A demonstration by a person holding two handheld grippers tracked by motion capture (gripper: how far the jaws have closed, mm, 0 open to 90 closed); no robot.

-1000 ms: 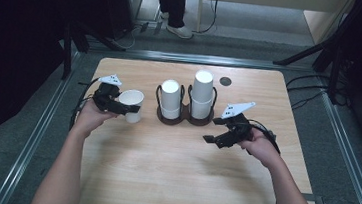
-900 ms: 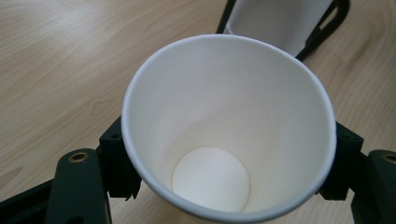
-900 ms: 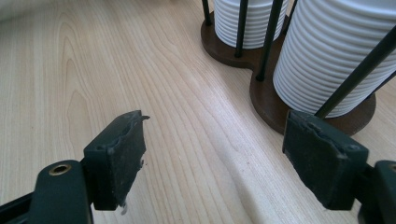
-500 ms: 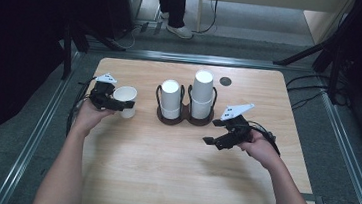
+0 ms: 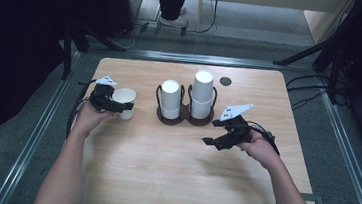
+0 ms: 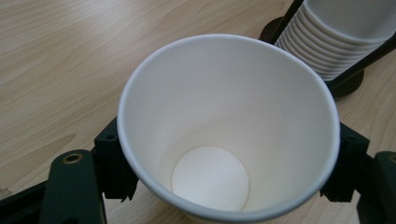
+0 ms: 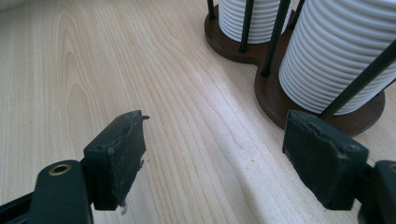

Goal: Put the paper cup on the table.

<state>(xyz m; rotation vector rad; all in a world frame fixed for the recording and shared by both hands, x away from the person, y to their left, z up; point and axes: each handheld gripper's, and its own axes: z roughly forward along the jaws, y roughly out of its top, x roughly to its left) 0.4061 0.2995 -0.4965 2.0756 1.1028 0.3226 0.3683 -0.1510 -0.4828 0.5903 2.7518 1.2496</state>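
High view: my left gripper (image 5: 118, 107) hugs the paper cup (image 5: 125, 101) on the table (image 5: 172, 171), left of the cup holder (image 5: 185, 117), so it stays upright. My right gripper (image 5: 215, 142) waits open, holding nothing.

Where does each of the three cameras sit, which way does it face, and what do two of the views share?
High view: above the person's side, facing forward and down on the table; both forearms, left claw and right claw show.
Left gripper view: on the left claw, looking into the paper cup between its pads.
Right gripper view: on the right claw, looking along its open, empty jaws over the table.
Shared: both gripper views show the cup holder with stacked cups.
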